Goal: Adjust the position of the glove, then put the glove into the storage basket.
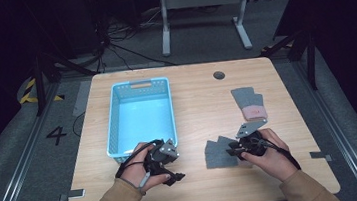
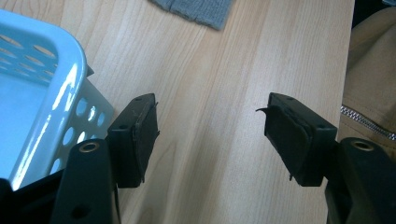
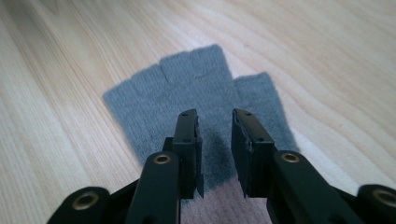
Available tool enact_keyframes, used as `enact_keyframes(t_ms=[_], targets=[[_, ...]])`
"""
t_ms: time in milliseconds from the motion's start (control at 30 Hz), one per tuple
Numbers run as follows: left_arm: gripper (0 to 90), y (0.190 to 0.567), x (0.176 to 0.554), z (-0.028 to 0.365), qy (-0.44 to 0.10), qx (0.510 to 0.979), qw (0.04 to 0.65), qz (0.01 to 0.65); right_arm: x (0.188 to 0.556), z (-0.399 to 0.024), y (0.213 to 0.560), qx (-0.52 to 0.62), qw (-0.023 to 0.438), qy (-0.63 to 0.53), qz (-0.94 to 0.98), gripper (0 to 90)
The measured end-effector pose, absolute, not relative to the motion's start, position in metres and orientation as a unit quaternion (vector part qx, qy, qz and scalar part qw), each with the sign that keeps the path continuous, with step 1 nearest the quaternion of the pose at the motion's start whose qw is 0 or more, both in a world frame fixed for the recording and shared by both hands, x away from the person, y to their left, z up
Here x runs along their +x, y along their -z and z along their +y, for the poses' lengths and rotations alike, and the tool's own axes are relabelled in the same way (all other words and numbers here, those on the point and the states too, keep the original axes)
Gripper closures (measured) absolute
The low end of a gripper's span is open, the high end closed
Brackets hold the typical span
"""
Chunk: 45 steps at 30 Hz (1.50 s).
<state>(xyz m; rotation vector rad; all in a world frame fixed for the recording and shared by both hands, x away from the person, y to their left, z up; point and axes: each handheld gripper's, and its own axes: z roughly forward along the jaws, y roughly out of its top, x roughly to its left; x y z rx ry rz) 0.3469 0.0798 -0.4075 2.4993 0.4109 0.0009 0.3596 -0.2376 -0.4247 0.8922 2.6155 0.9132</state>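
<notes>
A: Looks like the grey fingerless glove [image 3: 196,98] is being lined up for a pick. It's lying flat on the table [image 1: 197,103] at about 4 o'clock from the blue basket [image 1: 140,114], and the right hand-held gripper [image 3: 215,154] is being held over its cuff end, jaws slightly parted, nothing pinched yet.

B: Yep, and the left hand-held gripper [image 2: 210,135] is being parked wide open at the basket's near corner, probably to steady it. A second glove [image 1: 250,104] is being left at 12 o'clock from the right one.
</notes>
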Motion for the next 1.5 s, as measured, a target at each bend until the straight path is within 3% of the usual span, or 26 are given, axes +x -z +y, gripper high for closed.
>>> enact_keyframes(t_ms=[367, 867, 1500], targets=[[35.9, 0.406, 0.347, 0.078, -0.001, 0.941, 0.303, 0.153, 0.358, -0.256, 0.402, 0.326, 0.131, -0.332, 0.875, 88.6], [35.9, 0.405, 0.344, 0.085, -0.002, 0.938, 0.306, 0.165, 0.378, -0.284, 0.391, 0.380, 0.145, -0.365, 0.838, 89.4], [35.9, 0.410, 0.328, 0.115, -0.010, 0.927, 0.303, 0.220, 0.441, -0.294, 0.424, 0.440, 0.160, -0.342, 0.815, 89.5]])
